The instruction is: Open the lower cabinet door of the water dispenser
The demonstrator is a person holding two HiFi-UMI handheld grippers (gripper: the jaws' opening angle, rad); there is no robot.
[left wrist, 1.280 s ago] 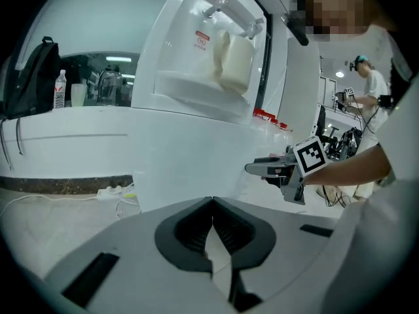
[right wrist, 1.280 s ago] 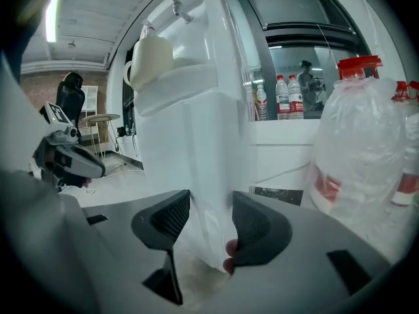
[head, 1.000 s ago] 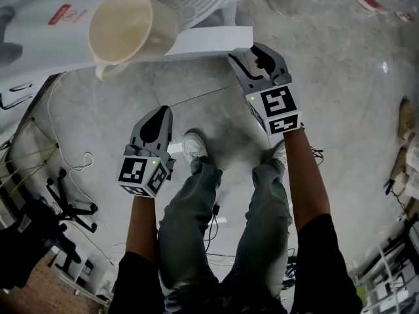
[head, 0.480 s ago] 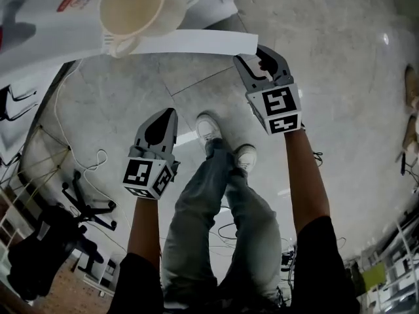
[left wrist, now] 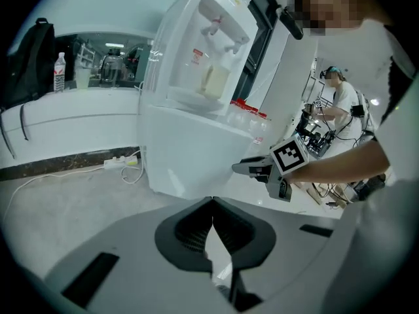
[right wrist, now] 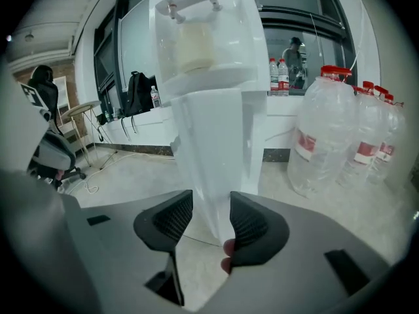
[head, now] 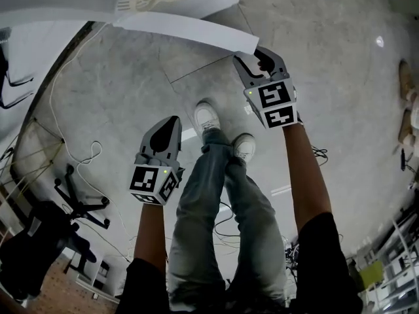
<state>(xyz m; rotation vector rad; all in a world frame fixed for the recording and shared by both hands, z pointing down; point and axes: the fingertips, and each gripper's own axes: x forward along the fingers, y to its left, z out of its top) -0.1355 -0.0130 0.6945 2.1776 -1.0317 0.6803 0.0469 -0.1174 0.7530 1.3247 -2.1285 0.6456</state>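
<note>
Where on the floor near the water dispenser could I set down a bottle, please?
Bare floor lies right of the dispenser's door and between it and the person's shoes. Left is crowded with cables and an office chair.

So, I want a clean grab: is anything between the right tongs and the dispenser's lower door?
Nothing visible does. The right tongs face the lower door edge-on, its edge lined up in their gap as the jaws are closing, pads not yet touching it. The water bottles stand off to the right.
</note>
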